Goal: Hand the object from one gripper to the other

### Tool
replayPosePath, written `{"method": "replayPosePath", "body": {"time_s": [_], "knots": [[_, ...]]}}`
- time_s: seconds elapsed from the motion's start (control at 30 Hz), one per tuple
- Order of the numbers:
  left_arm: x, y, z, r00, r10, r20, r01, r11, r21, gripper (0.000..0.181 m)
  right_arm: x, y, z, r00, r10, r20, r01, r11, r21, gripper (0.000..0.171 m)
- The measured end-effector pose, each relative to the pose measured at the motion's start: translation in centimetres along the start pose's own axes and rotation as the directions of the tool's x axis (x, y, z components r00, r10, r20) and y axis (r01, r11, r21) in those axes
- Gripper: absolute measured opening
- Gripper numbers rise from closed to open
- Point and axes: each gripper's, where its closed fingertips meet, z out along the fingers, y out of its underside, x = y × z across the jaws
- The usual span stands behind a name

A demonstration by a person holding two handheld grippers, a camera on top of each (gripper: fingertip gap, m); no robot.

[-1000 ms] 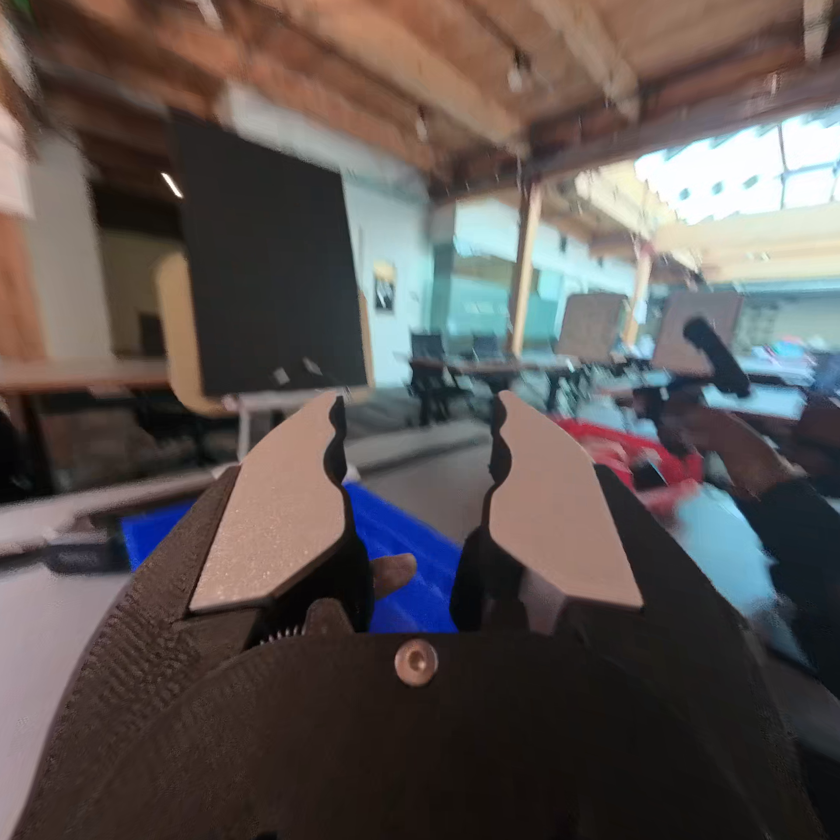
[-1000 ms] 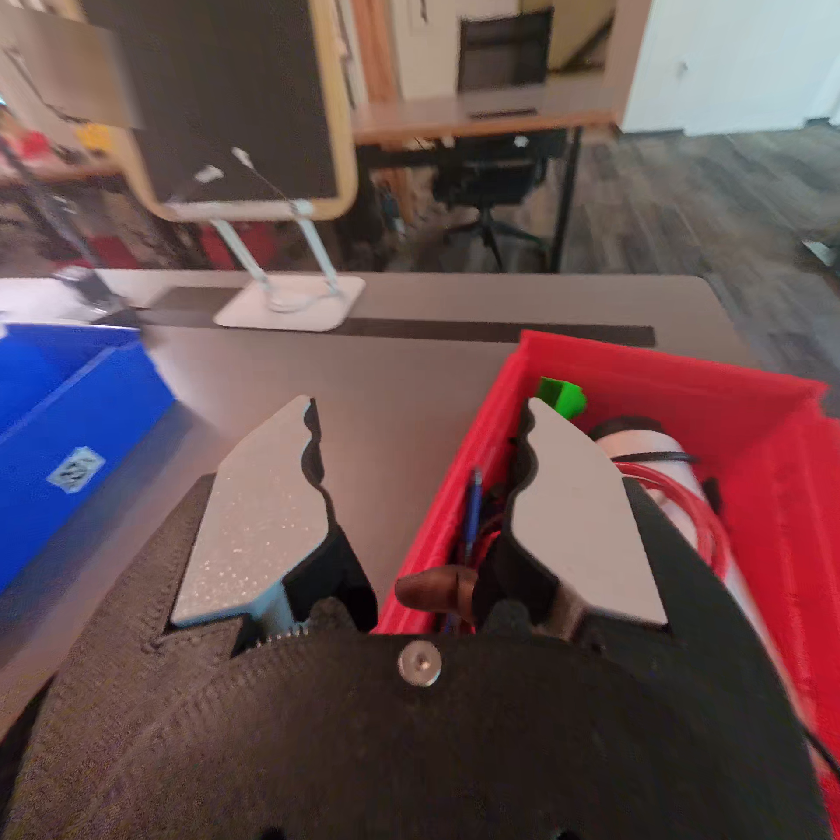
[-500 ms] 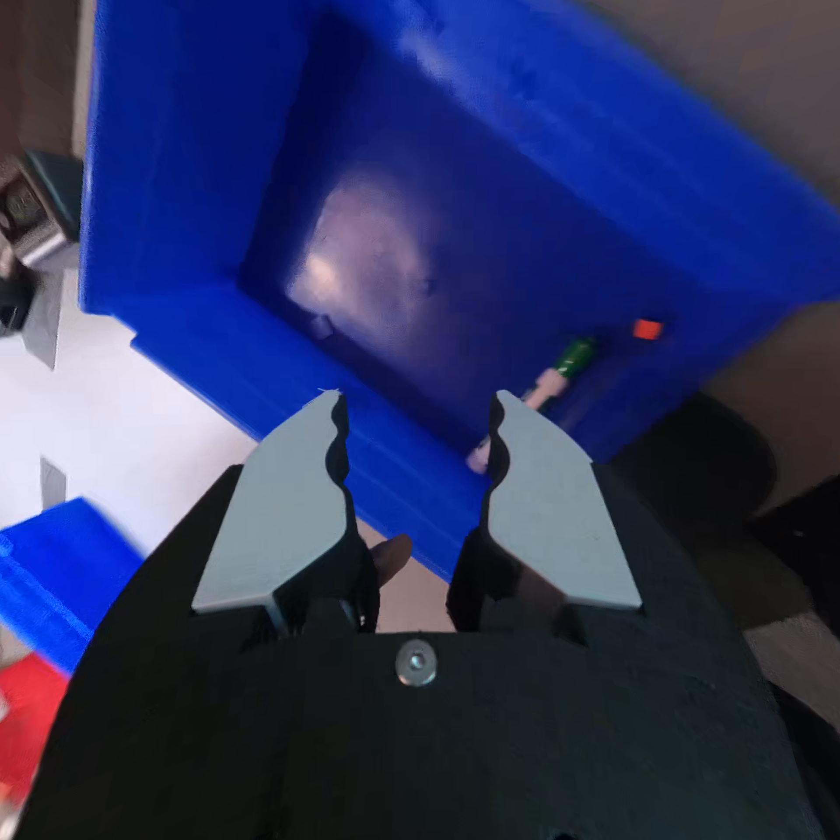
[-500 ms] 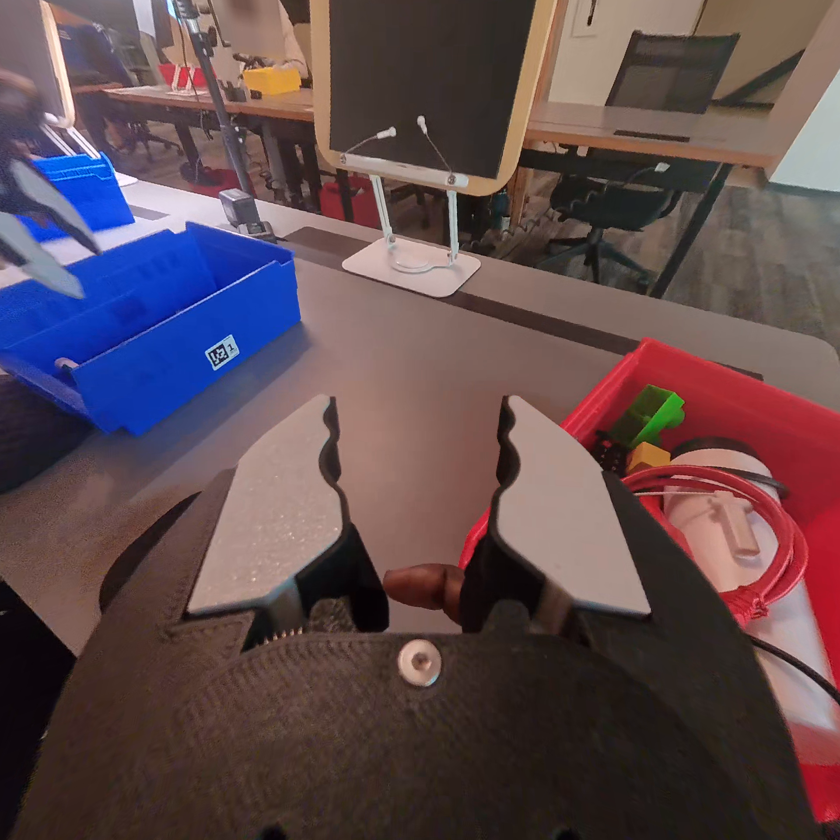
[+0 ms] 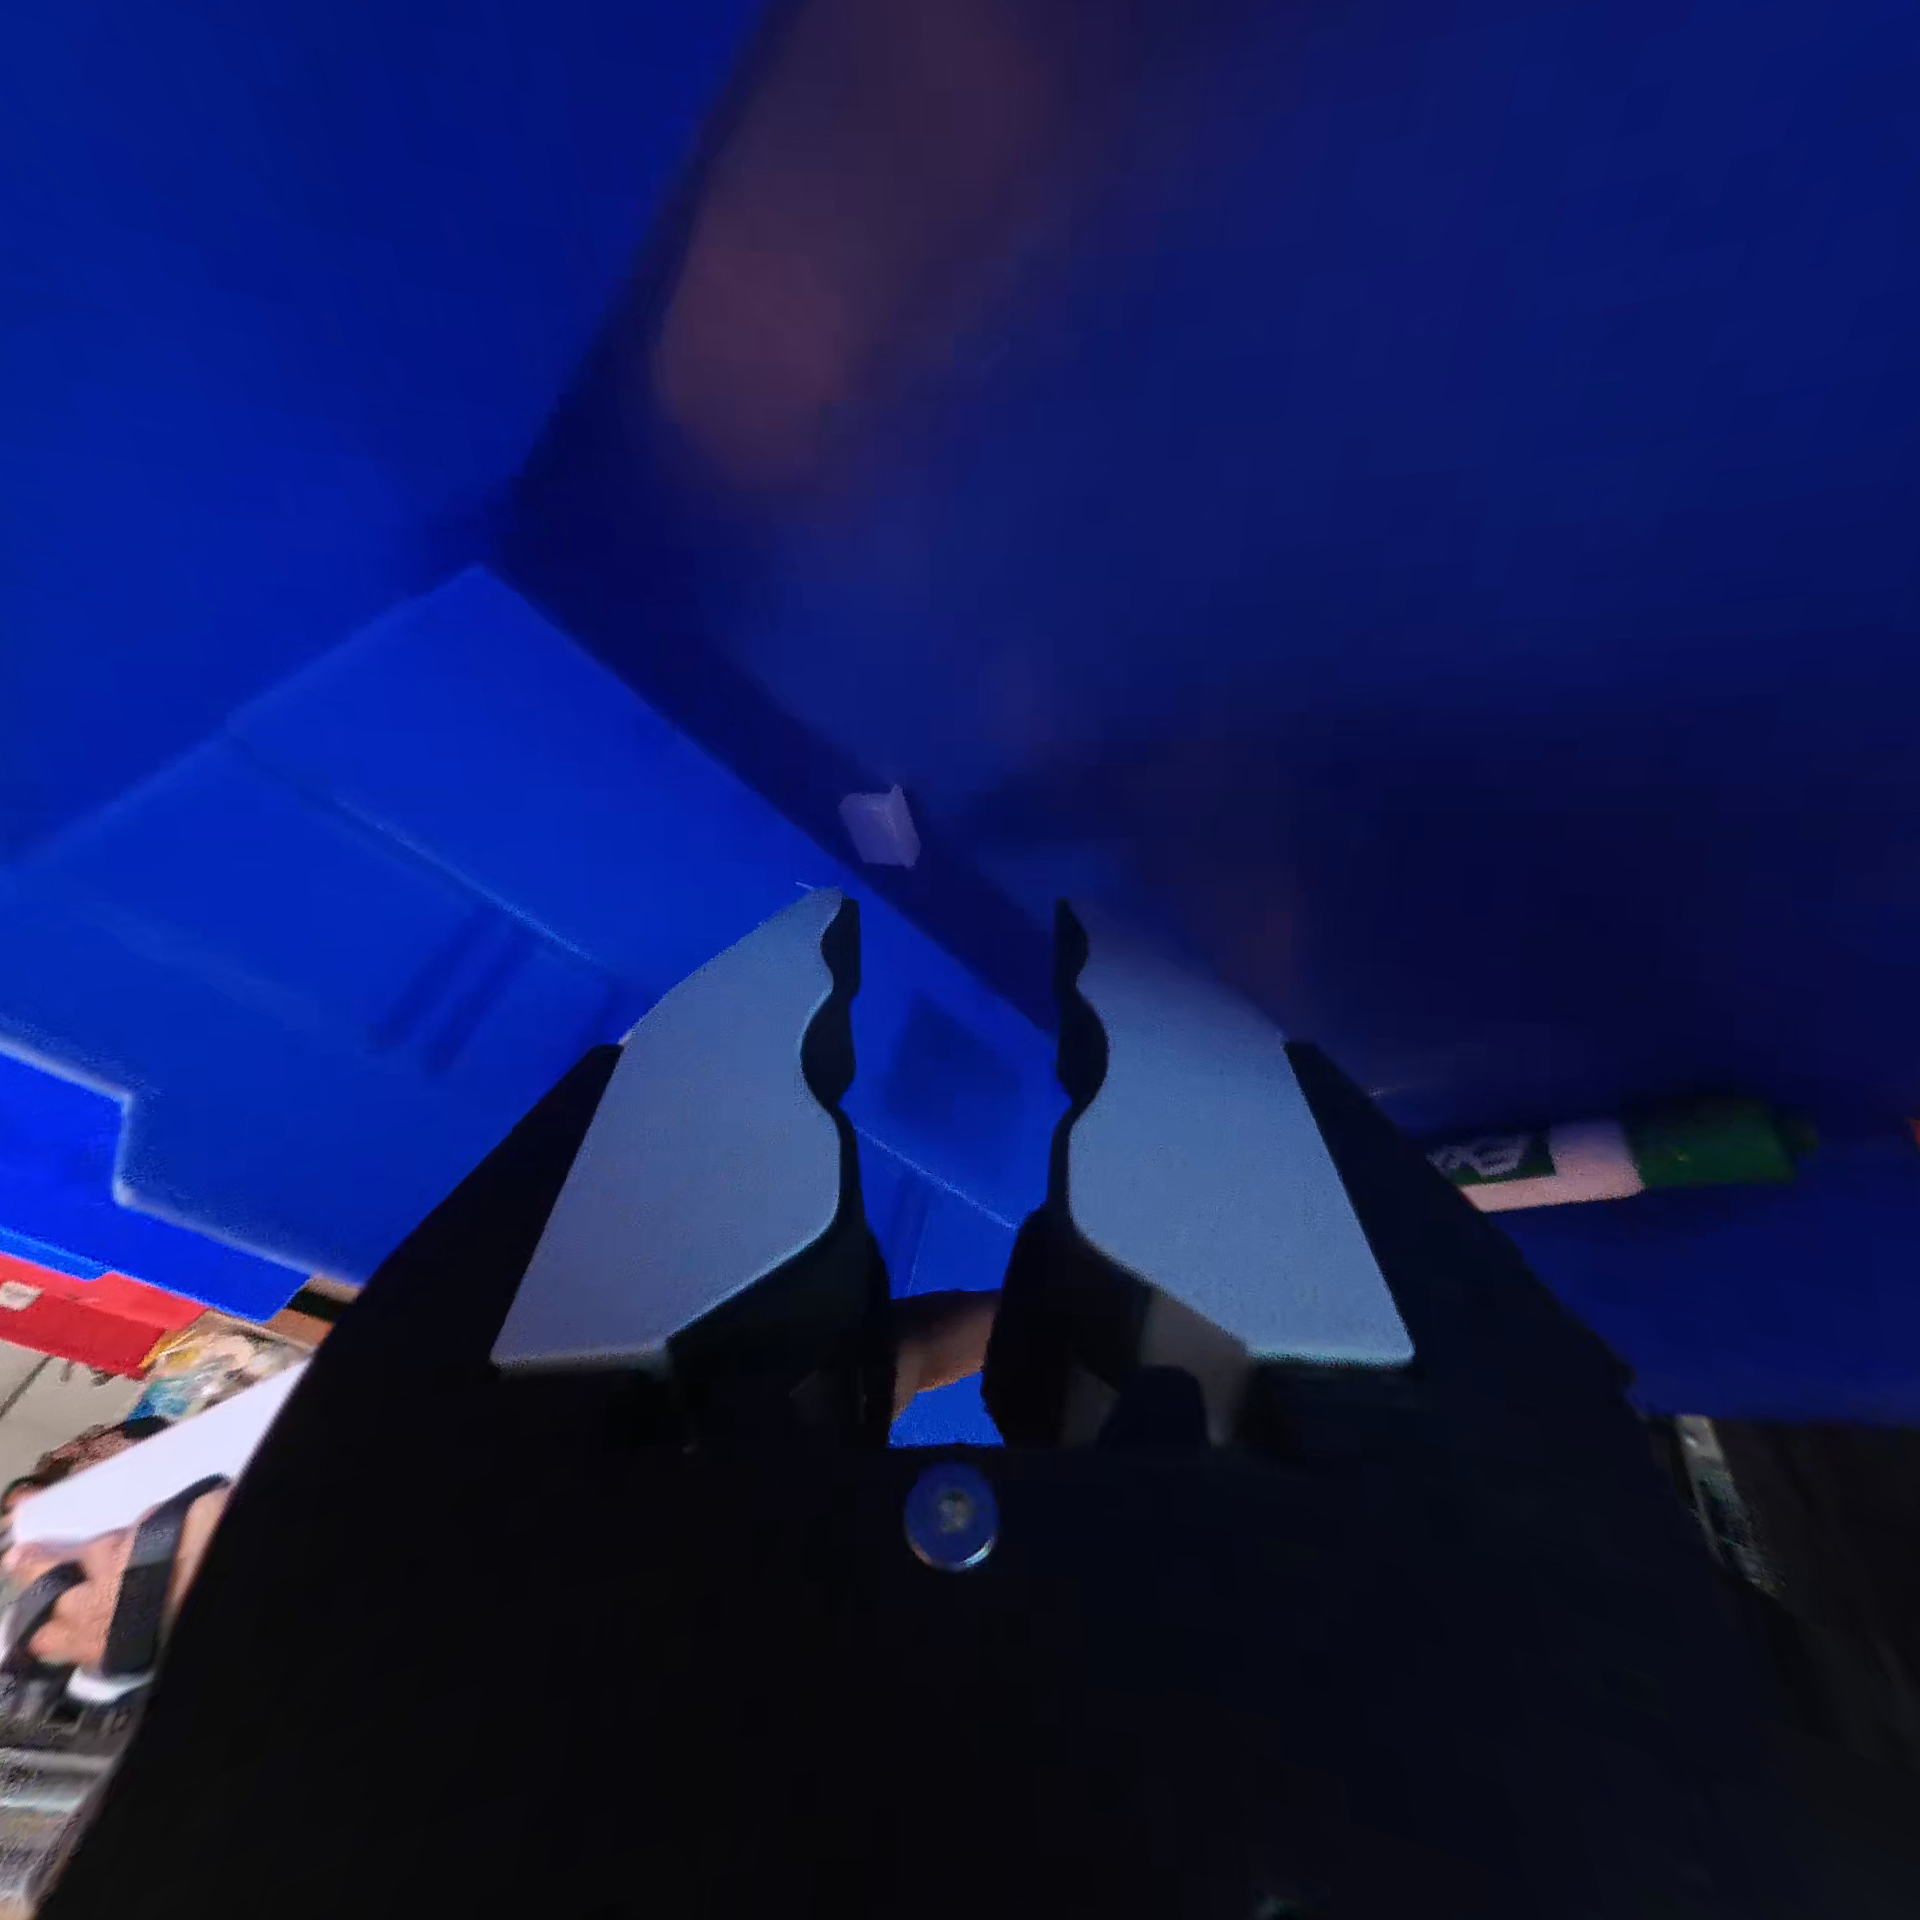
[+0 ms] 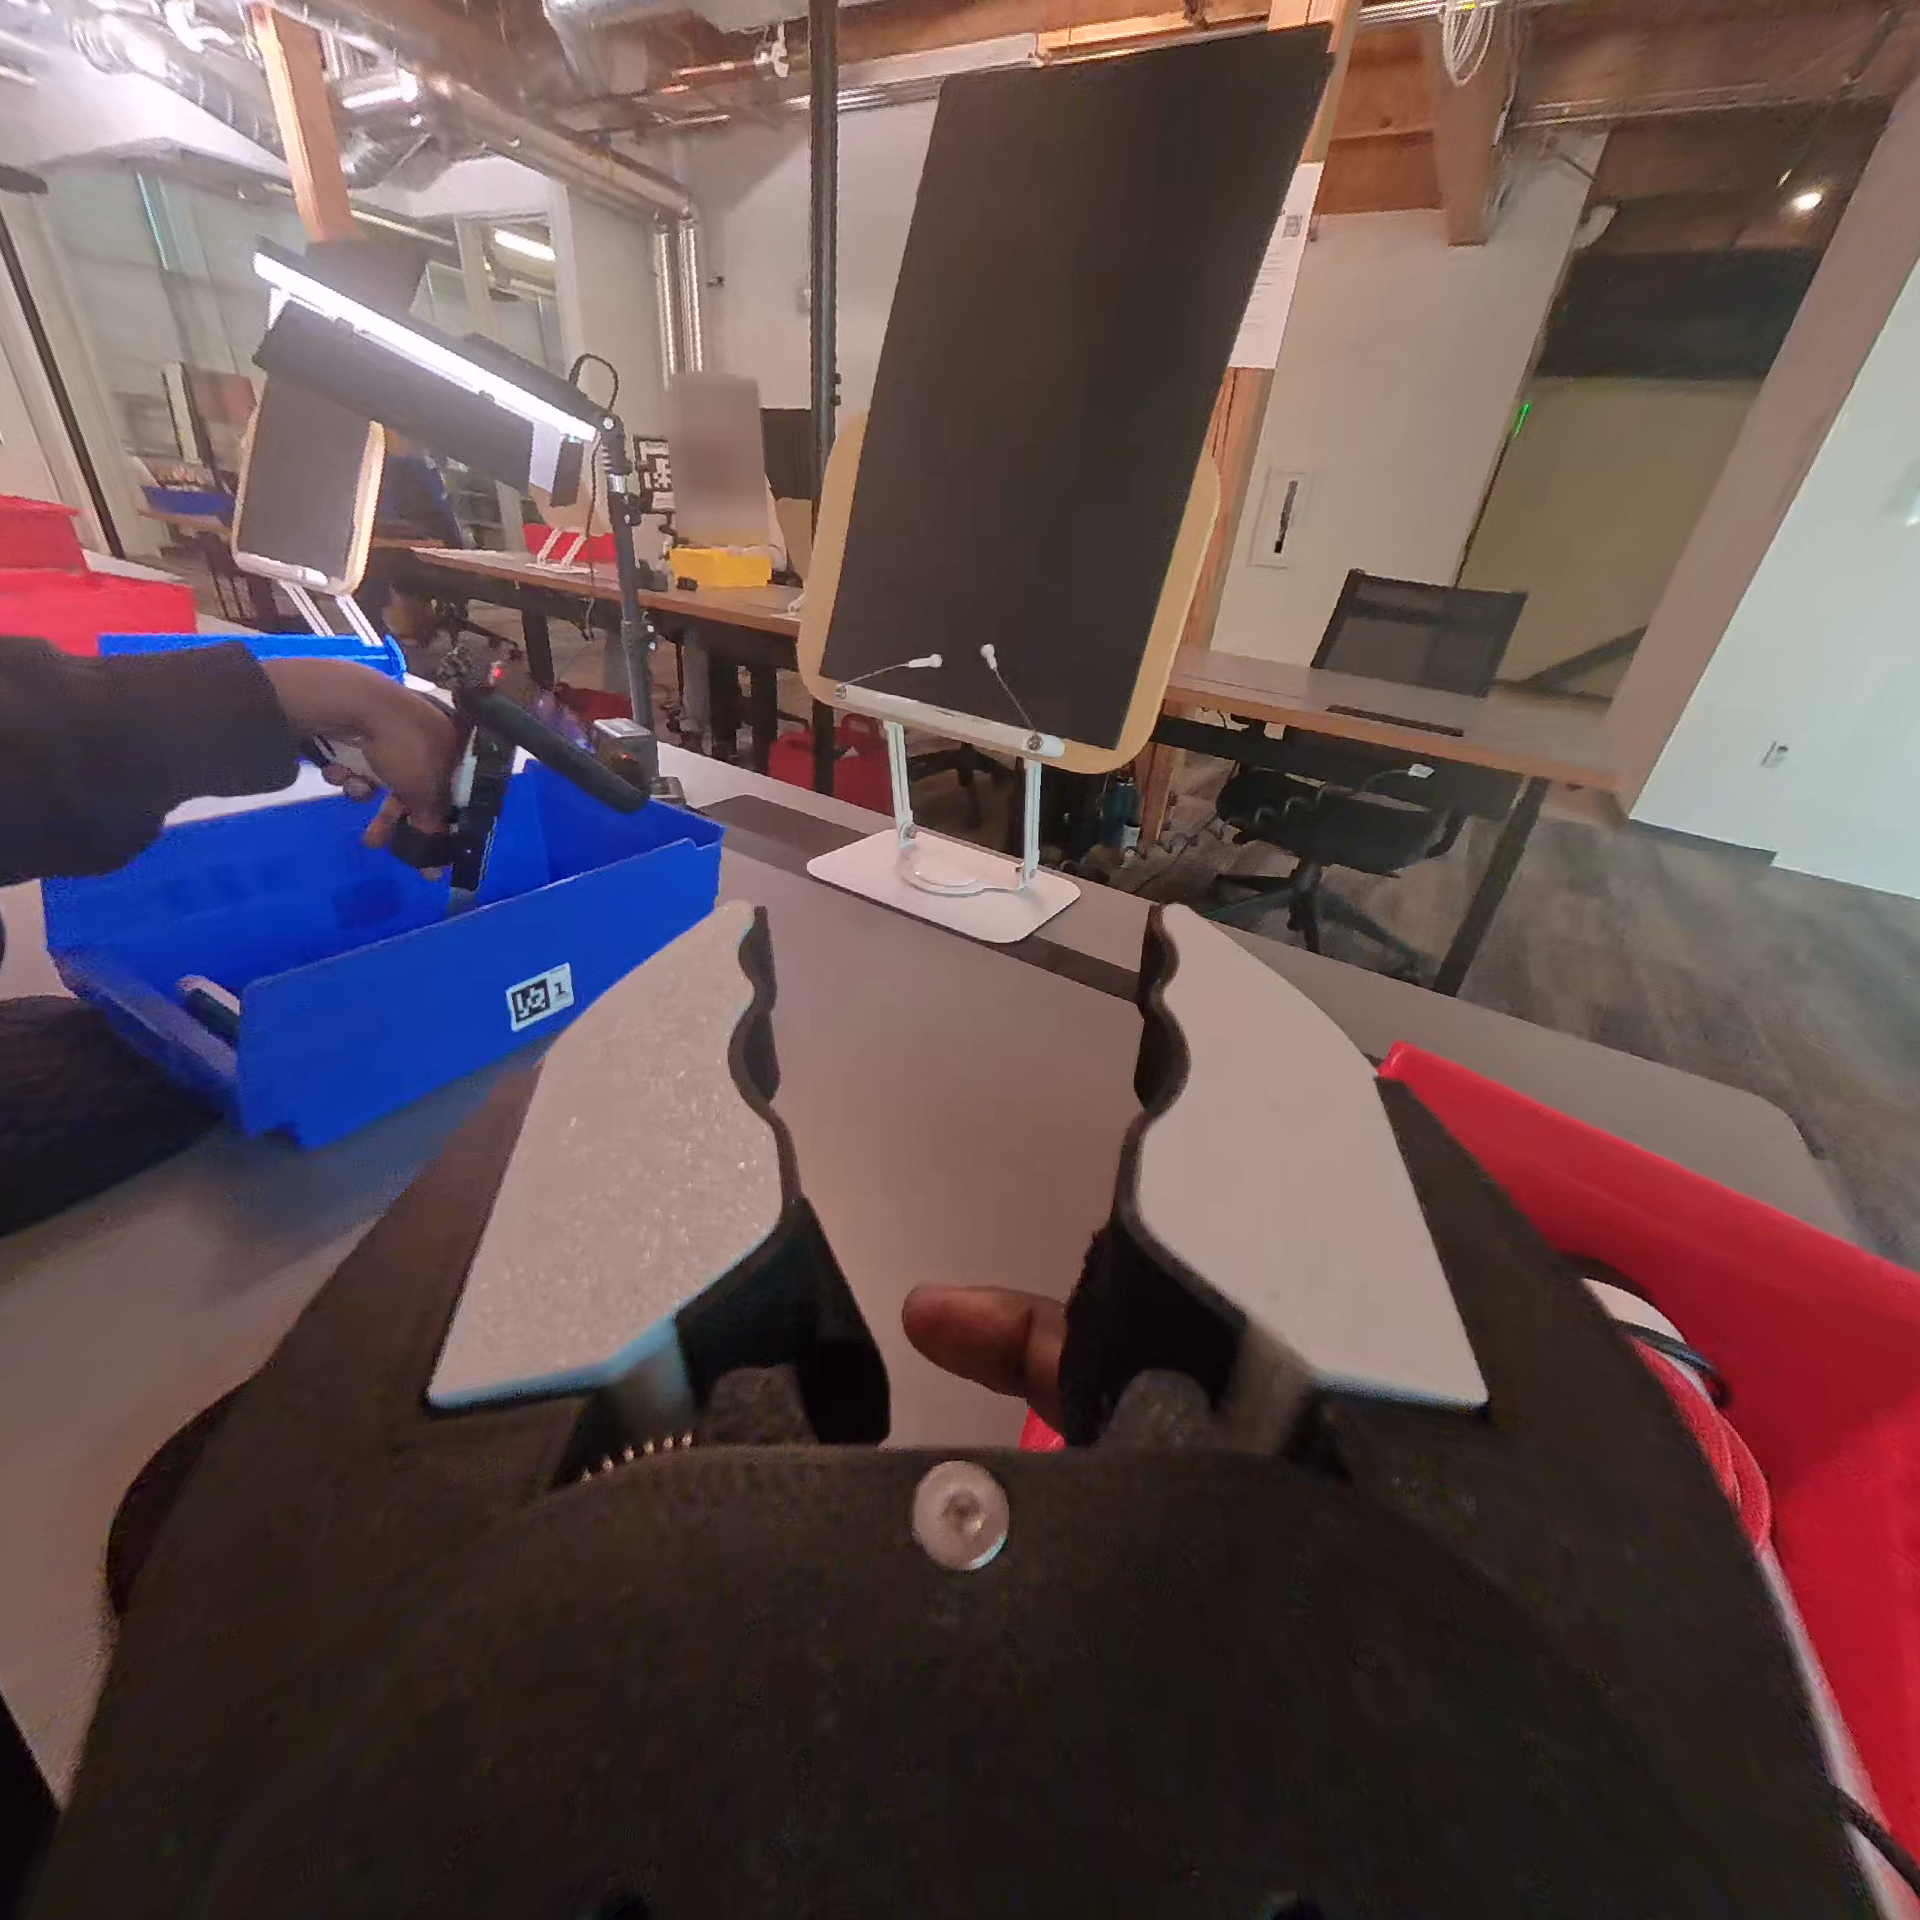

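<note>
Glossy plastic blue bin; matt grey table w/ smooth top.

One open blue plastic bin sits at the grey table's left edge, one red plastic bin at its right edge. The blue bin holds one green-capped white marker and one small white block.

A white sticker with a black square code pattern and a digit sits on the blue bin's long outer wall, near its right end. A marker inside the bin carries blurred print on its barrel. Papers hang on the far wall, unreadable.
</note>
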Motion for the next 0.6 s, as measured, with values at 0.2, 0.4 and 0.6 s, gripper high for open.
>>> {"method": "replayPosePath", "body": {"time_s": [0.2,0.4,0.6], "knots": [[-0.7,-0.1,1.5,0.999,-0.045,-0.022,0.044,0.999,-0.009,0.034,-0.7,-0.3,0.4,0.998,-0.061,-0.005,0.061,0.998,0.007,0.066],[-0.2,-0.1,1.7,0.998,-0.027,-0.06,0.027,1.0,0.011,0.02,-0.9,-0.6,0.4,0.995,-0.097,-0.011,0.097,0.995,0.028,0.064],[0.8,-0.9,0.5,0.993,-0.012,-0.116,0.025,0.993,0.113,0.025,-0.8,-0.4,0.5,0.994,-0.104,-0.015,0.104,0.994,0.025,0.063]]}}
